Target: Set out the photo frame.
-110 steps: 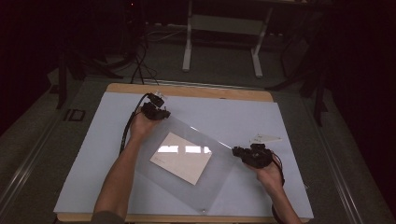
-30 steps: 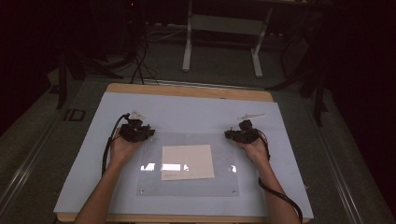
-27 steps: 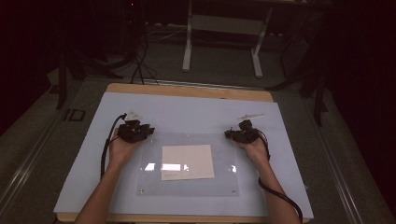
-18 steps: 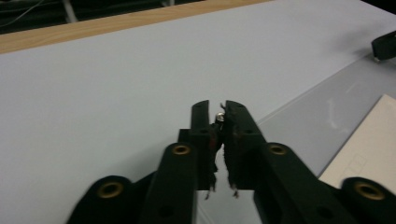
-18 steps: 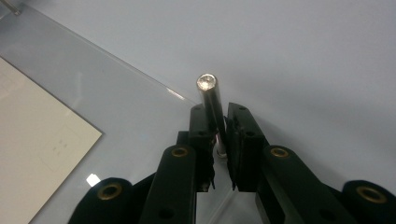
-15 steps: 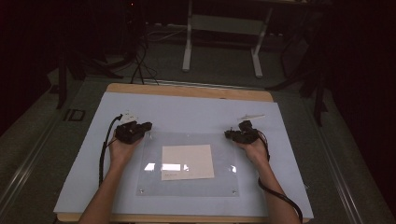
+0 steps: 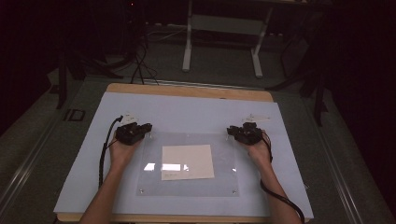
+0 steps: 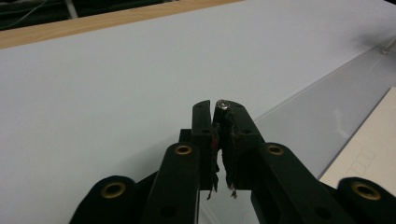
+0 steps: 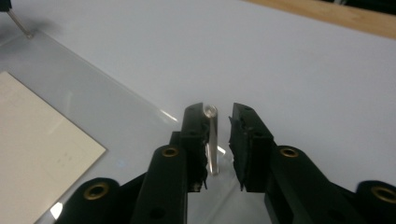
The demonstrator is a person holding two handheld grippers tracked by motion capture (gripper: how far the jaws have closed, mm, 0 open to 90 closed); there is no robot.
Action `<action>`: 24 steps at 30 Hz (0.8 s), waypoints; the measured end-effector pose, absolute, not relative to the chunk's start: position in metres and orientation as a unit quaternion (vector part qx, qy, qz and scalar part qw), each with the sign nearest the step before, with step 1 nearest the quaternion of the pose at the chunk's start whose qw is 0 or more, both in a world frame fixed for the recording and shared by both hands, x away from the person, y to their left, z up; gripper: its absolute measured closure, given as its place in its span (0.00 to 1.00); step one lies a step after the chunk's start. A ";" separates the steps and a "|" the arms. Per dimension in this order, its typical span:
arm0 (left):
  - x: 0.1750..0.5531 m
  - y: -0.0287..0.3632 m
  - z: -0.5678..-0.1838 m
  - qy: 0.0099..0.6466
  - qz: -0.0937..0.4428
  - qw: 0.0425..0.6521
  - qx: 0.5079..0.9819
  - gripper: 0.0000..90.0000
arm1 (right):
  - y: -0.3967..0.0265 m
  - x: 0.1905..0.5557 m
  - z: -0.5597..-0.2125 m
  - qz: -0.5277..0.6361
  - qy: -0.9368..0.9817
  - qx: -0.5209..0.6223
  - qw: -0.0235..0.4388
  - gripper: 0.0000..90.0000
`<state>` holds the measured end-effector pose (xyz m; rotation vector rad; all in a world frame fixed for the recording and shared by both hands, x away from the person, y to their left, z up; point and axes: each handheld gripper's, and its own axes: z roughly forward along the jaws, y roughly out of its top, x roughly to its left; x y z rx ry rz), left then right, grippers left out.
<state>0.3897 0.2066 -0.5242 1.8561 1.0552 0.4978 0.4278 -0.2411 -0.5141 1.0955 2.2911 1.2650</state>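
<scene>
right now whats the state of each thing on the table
clear sheet: flat on the table, over the paper
paper: flat under the sheet, face up
left post: upright at the sheet's corner, clamped
right post: upright, between parted jaws
left hand-held gripper: shut on the left post
right hand-held gripper: jaws just been opening, one pad beside the right post

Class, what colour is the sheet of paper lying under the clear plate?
The sheet of paper is cream, plainest in the high view, under the clear plate.
</scene>
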 end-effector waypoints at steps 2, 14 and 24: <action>0.390 0.207 -0.524 0.428 0.201 0.458 0.752 0.94 | -0.240 0.428 -0.514 0.445 0.797 0.379 0.152 0.86; 0.394 0.212 -0.527 0.433 0.175 0.476 0.745 0.93 | -0.236 0.426 -0.514 0.437 0.796 0.395 0.139 0.93; 0.397 0.214 -0.527 0.438 0.160 0.480 0.743 0.93 | -0.238 0.430 -0.514 0.438 0.794 0.404 0.120 0.92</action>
